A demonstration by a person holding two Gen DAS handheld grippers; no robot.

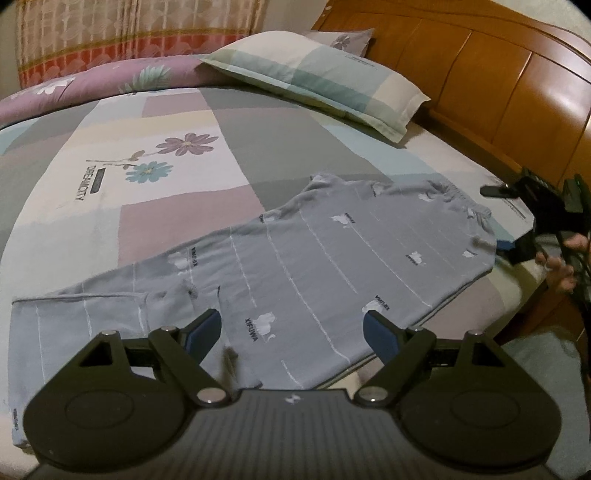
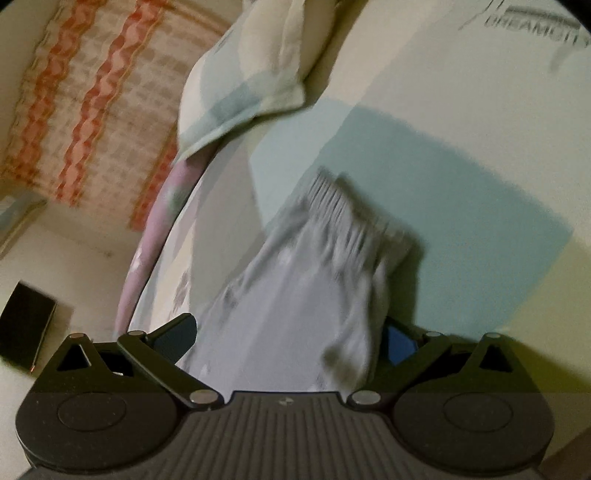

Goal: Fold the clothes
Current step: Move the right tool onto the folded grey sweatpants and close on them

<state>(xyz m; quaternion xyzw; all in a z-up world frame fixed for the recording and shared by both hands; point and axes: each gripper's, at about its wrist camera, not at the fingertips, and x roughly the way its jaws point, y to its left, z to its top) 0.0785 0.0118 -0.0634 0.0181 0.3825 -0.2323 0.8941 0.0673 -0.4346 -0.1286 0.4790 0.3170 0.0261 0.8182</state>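
1. Lying flat near the bed's (image 1: 155, 122) front edge — gray trousers (image 1: 332, 251).
2. Left tool (image 1: 291, 328) hovers above them, fingers apart.
3. Right tool (image 2: 291, 343) — fingers apart, the trousers' blurred waistband end between them.

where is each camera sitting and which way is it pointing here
Left wrist: rides the left tool, jaws open, looking across the bed over the grey pants toward the pillow and headboard; the right tool and hand show.
Right wrist: rides the right tool, rolled sideways, looking along the blurred pants at its open jaws.
Shared: pants, pillow, bed, curtain.
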